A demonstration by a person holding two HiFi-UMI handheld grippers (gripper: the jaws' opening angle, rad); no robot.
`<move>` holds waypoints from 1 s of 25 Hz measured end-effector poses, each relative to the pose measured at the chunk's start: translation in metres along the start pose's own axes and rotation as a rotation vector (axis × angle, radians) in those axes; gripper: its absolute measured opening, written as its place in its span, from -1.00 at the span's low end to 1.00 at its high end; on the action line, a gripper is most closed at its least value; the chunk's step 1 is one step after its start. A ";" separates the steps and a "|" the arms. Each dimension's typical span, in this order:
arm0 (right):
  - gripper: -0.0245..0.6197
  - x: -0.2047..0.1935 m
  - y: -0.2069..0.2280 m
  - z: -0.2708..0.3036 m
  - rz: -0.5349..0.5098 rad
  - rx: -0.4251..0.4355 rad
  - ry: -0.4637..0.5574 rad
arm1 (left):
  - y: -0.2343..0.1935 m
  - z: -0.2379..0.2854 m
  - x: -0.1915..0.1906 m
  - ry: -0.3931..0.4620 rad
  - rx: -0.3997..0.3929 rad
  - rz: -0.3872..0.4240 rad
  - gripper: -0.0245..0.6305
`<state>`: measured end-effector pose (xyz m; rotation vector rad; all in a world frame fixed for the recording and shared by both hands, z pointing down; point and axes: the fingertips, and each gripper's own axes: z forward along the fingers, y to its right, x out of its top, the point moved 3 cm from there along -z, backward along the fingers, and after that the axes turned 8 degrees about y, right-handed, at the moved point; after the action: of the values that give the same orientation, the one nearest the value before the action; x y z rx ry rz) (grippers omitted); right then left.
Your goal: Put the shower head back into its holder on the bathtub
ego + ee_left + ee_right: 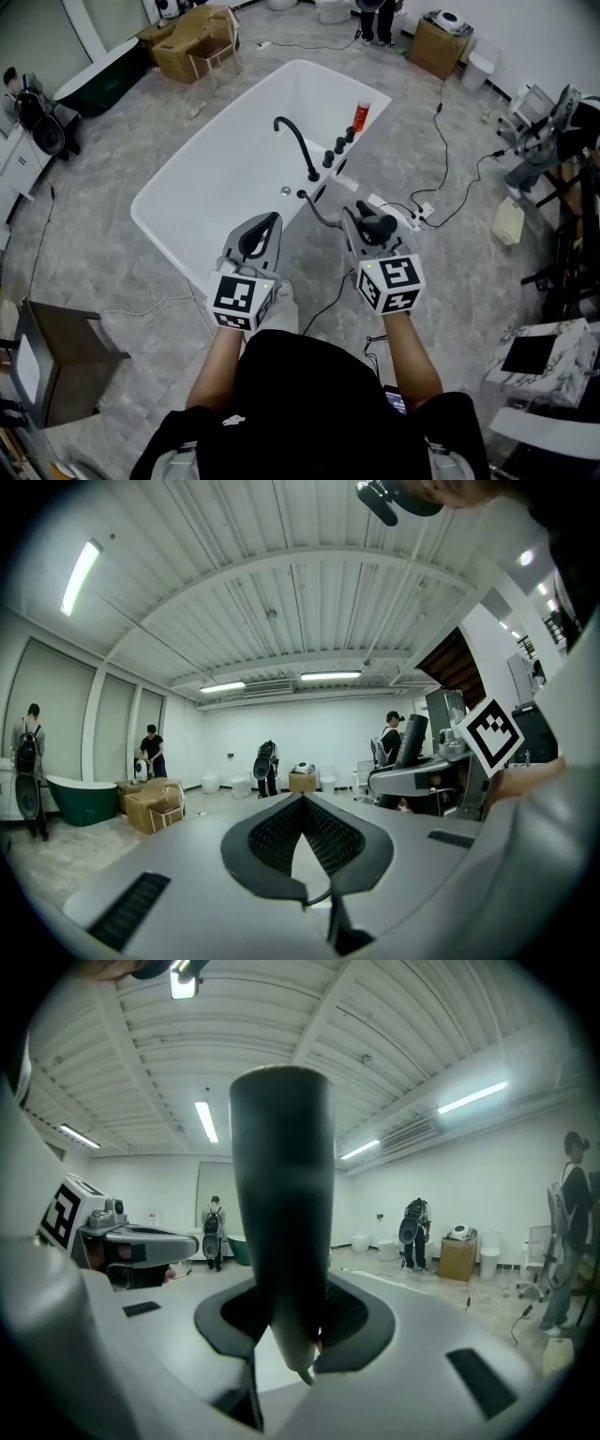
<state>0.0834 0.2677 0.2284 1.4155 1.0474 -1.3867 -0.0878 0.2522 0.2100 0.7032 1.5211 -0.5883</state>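
The white bathtub (187, 202) stands slantwise ahead of me, with a black curved faucet (296, 141) and a row of black fittings (338, 146) on its right rim. Which fitting is the holder I cannot tell. A dark hose (322, 214) runs from the rim to the black shower head (377, 225). My right gripper (367, 217) is shut on it, beside the tub's near right side. In the right gripper view the shower head (281, 1194) stands upright between the jaws of the right gripper (298, 1335). My left gripper (272, 220) (302, 801) hovers over the tub's near rim, shut and empty.
A red bottle (361, 116) stands on the tub's far rim. Cables and a power strip (422, 214) lie on the floor to the right. Cardboard boxes (192, 42) sit at the back, a brown stool (66, 361) at the near left. People (267, 766) stand at the far wall.
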 end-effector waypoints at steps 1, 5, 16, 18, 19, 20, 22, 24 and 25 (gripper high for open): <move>-0.55 0.000 0.001 0.004 0.000 0.001 -0.001 | -0.002 0.004 0.000 0.001 0.000 -0.002 -0.88; -0.55 0.005 0.007 0.024 -0.007 0.006 0.006 | -0.015 0.022 0.003 0.007 -0.004 -0.007 -0.88; -0.55 0.006 0.037 0.097 -0.006 0.012 -0.011 | -0.059 0.086 -0.003 0.004 -0.007 -0.024 -0.88; -0.55 0.004 0.041 0.112 -0.008 0.012 -0.015 | -0.069 0.098 -0.008 -0.007 -0.007 -0.030 -0.88; -0.55 0.003 0.043 0.120 -0.009 0.012 -0.018 | -0.075 0.104 -0.010 -0.014 -0.007 -0.034 -0.88; -0.55 0.004 0.046 0.129 -0.009 0.012 -0.021 | -0.080 0.111 -0.010 -0.017 -0.007 -0.039 -0.88; -0.55 0.006 0.049 0.145 -0.010 0.010 -0.028 | -0.092 0.124 -0.008 -0.007 -0.014 -0.051 -0.88; -0.55 0.008 0.050 0.160 -0.007 0.005 -0.033 | -0.104 0.134 -0.007 0.002 -0.026 -0.061 -0.88; -0.55 0.007 0.050 0.168 -0.005 0.001 -0.037 | -0.110 0.139 -0.008 0.000 -0.030 -0.063 -0.88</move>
<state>0.0869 0.0920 0.2224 1.3836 1.0279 -1.4118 -0.0736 0.0753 0.2030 0.6340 1.5541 -0.6116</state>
